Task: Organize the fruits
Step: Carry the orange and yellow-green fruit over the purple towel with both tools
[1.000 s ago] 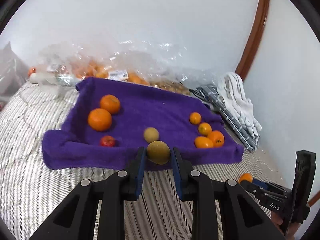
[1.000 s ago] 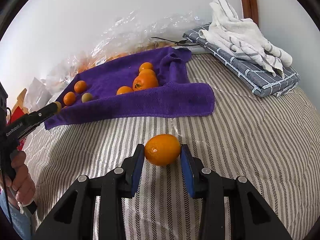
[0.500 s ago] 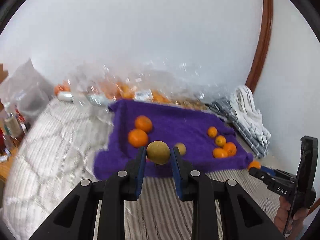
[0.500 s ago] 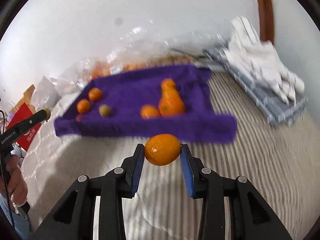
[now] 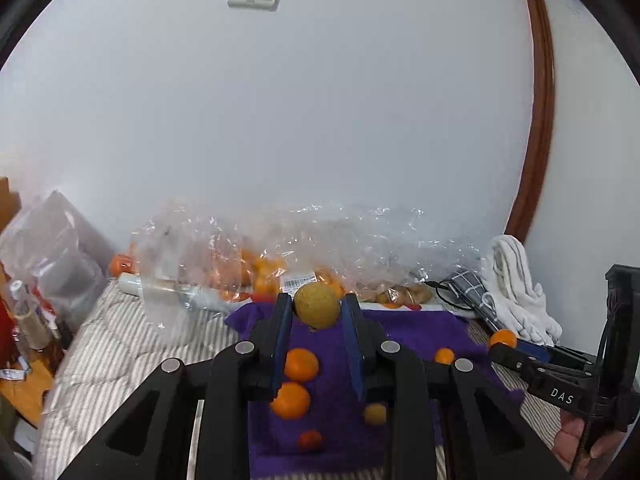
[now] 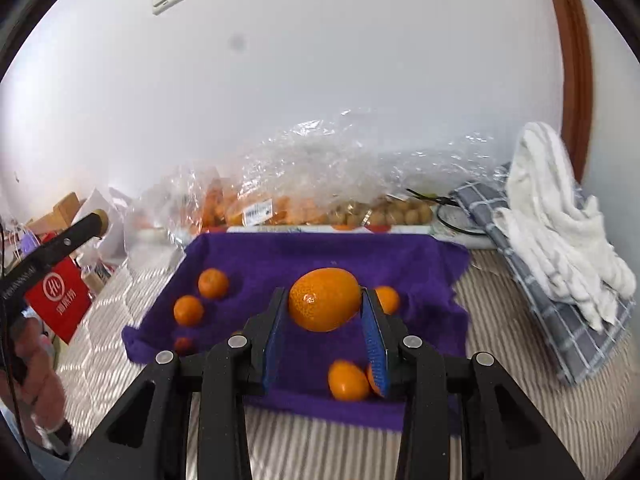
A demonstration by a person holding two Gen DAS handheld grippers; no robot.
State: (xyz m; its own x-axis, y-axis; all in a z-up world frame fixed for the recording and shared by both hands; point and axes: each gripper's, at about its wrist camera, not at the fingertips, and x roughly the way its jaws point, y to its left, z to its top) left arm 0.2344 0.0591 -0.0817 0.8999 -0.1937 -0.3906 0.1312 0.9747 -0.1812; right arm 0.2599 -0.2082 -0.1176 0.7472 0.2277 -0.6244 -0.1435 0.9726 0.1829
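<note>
Left gripper (image 5: pixel 316 312): closed on a yellow-green round fruit (image 5: pixel 317 305), which sits pinched between the two blue pads at their tips, held in the air above the far end of the purple towel (image 5: pixel 408 330).
Right gripper (image 6: pixel 325 300): clamped on a large orange (image 6: pixel 325 299), gripped at its two sides near the pad tips and raised above the middle of the towel.
Right gripper seen from the left wrist: at the right edge, with its orange (image 5: pixel 503 338) showing at the tip, just beside the towel's right border.
Left gripper seen from the right wrist: at the left edge, well apart from the towel, the yellow-green fruit (image 6: pixel 101 218) at its tip.
Fruit under the left gripper: two oranges (image 5: pixel 301 365) one behind the other between the pads, a small yellowish fruit (image 5: pixel 375 414) to their right, a small red fruit (image 5: pixel 310 440) nearest the camera, a small orange (image 5: pixel 444 356) farther right.
Fruit under the right gripper: an orange (image 6: pixel 347 381) on the towel's near part, another partly hidden behind the right pad, one more behind the held orange, two on the left side (image 6: pixel 213 283).
Towel: spread on the striped bed (image 6: pixel 496 344).
Behind the towel: crumpled clear plastic bags (image 6: pixel 320 168) holding more fruit, against the white wall (image 5: pixel 320 120).
Right of the towel: a white cloth (image 6: pixel 560 216) heaped on a folded grey checked cloth (image 6: pixel 560 332).
</note>
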